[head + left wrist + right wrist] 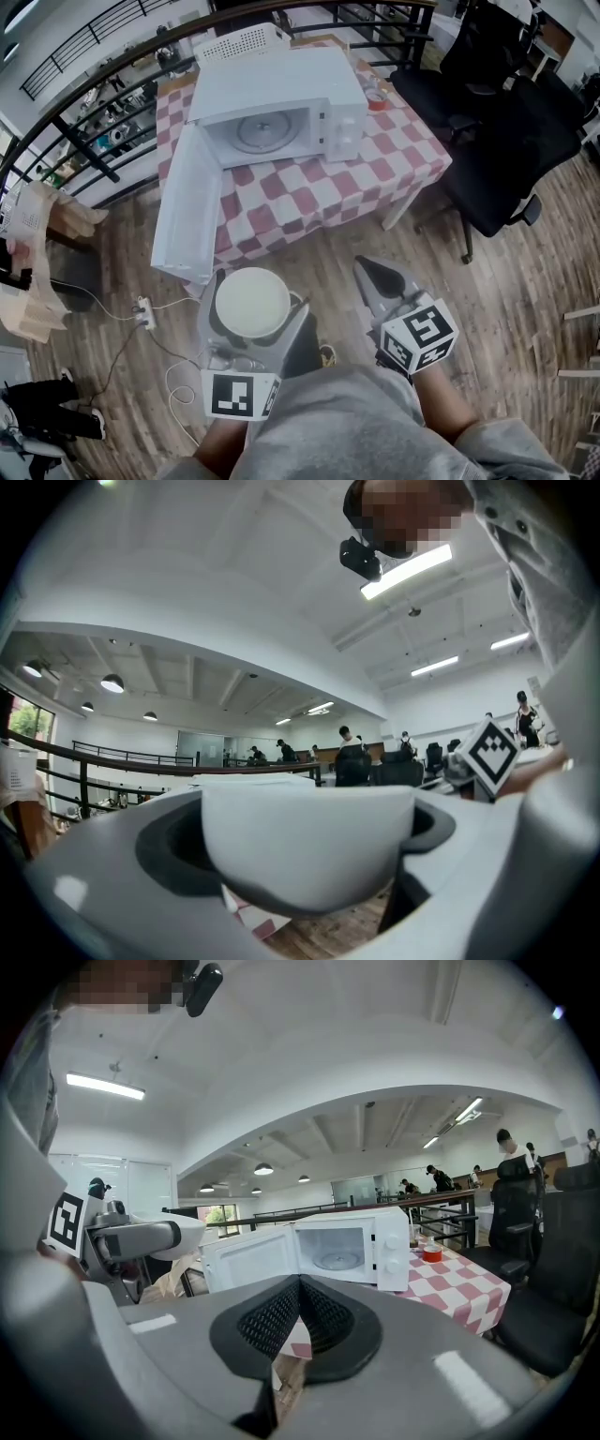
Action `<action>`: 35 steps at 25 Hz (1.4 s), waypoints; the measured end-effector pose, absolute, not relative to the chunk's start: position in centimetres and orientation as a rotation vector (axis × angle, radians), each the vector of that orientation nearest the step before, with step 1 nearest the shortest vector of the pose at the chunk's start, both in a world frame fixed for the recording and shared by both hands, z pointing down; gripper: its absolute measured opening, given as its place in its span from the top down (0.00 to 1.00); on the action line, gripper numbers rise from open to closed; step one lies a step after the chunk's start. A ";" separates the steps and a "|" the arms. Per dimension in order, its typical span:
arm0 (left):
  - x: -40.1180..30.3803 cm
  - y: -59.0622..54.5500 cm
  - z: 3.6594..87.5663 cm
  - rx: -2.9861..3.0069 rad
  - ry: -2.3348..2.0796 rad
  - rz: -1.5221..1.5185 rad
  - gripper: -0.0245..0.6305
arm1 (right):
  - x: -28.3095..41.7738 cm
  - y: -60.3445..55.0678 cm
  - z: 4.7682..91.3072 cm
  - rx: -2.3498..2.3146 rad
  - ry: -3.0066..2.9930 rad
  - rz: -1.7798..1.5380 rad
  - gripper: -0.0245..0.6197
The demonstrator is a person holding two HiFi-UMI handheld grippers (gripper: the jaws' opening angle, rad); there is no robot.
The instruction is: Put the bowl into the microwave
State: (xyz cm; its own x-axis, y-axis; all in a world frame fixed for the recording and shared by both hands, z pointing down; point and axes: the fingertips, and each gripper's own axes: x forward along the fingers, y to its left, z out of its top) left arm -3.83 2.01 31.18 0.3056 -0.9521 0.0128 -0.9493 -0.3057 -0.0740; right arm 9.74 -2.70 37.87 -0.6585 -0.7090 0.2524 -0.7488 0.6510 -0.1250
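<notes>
A white bowl (252,302) sits upright between the jaws of my left gripper (255,305), which is shut on it, held over the wooden floor short of the table. In the left gripper view the bowl (305,841) fills the gap between the jaws. The white microwave (277,105) stands on the checkered table (309,192) with its door (186,208) swung wide to the left and the glass turntable (264,130) showing. My right gripper (373,279) is shut with nothing in it, to the right of the bowl. In the right gripper view the microwave (352,1247) is straight ahead.
A black office chair (511,141) stands right of the table. A red-capped container (376,98) sits on the table beside the microwave, a white basket (242,42) behind it. A power strip and cables (143,312) lie on the floor at left. A dark railing (112,84) curves behind.
</notes>
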 end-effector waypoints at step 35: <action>-8.7 -23.2 33.4 -2.644 1.813 -0.094 0.14 | 2.2 -25.7 39.9 1.172 -2.622 0.412 0.97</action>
